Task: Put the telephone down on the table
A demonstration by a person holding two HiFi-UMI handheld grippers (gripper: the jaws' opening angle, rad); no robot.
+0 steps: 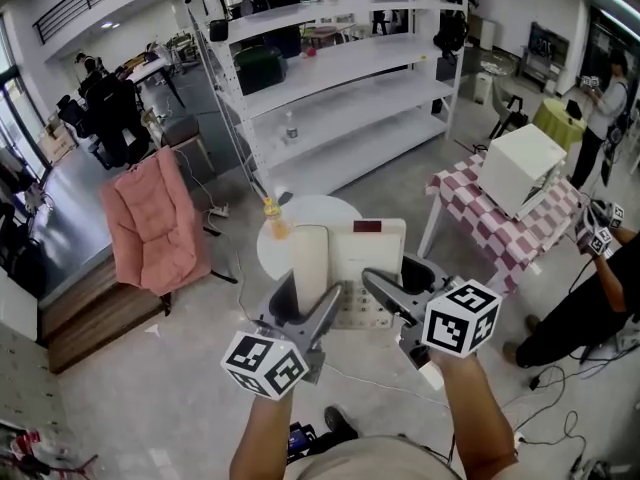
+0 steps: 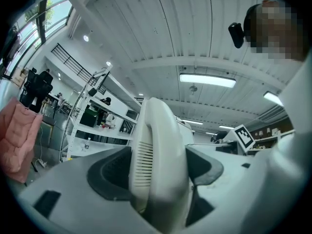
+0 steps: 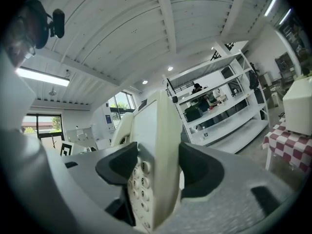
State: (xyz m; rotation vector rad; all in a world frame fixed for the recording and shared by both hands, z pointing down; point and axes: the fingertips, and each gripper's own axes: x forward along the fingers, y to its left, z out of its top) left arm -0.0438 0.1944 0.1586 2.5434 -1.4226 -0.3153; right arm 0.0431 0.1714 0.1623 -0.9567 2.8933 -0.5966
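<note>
Grey floor (image 1: 180, 398) spreads under me. My left gripper (image 1: 318, 320) is clamped on the handset (image 1: 310, 263), and my right gripper (image 1: 385, 293) grips the keypad edge of the telephone (image 1: 368, 253), which is held in the air. Just beyond and below it stands the round white table (image 1: 322, 208) with an orange bottle (image 1: 273, 218). Farther off are white shelves (image 1: 340, 68).

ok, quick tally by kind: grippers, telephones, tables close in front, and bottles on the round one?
Grippers: 2 (left gripper, right gripper)
Telephones: 1 (telephone, clamped by both)
Tables: 2 (round white table, checkered table)
Bottles: 1 (orange bottle)
Total: 6
</note>
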